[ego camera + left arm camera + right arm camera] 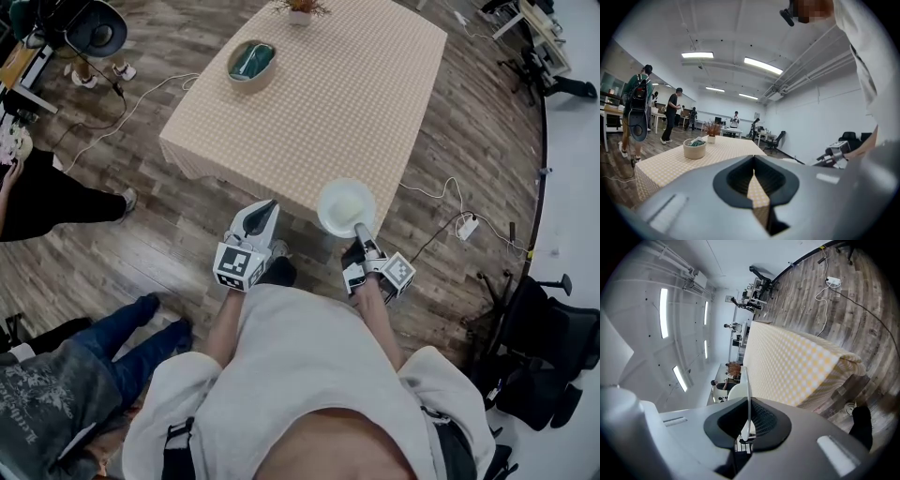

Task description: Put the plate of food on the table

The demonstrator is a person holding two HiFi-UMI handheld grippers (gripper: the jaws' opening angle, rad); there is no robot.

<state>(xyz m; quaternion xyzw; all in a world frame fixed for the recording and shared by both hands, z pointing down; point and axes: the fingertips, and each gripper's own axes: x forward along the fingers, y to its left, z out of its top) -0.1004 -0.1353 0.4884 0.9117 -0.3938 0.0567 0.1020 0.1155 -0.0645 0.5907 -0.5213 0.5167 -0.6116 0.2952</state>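
A white plate [345, 206] with pale food on it hangs level over the near edge of the table [375, 84], which wears a yellow checked cloth. My right gripper [359, 228] is shut on the plate's near rim. In the right gripper view the plate [747, 390] shows edge-on, pinched between the pads, with the table [787, 362] beyond it. My left gripper [265, 208] is held beside it, short of the table edge, shut with nothing in it. In the left gripper view its jaws [753, 161] meet, pointing at the table [717, 147].
A beige bowl [251, 62] with something green in it stands at the table's far left, and a small potted plant [300, 11] at the far edge. People stand at the left. A power strip [466, 226] with cables lies on the floor; office chairs [544, 356] at right.
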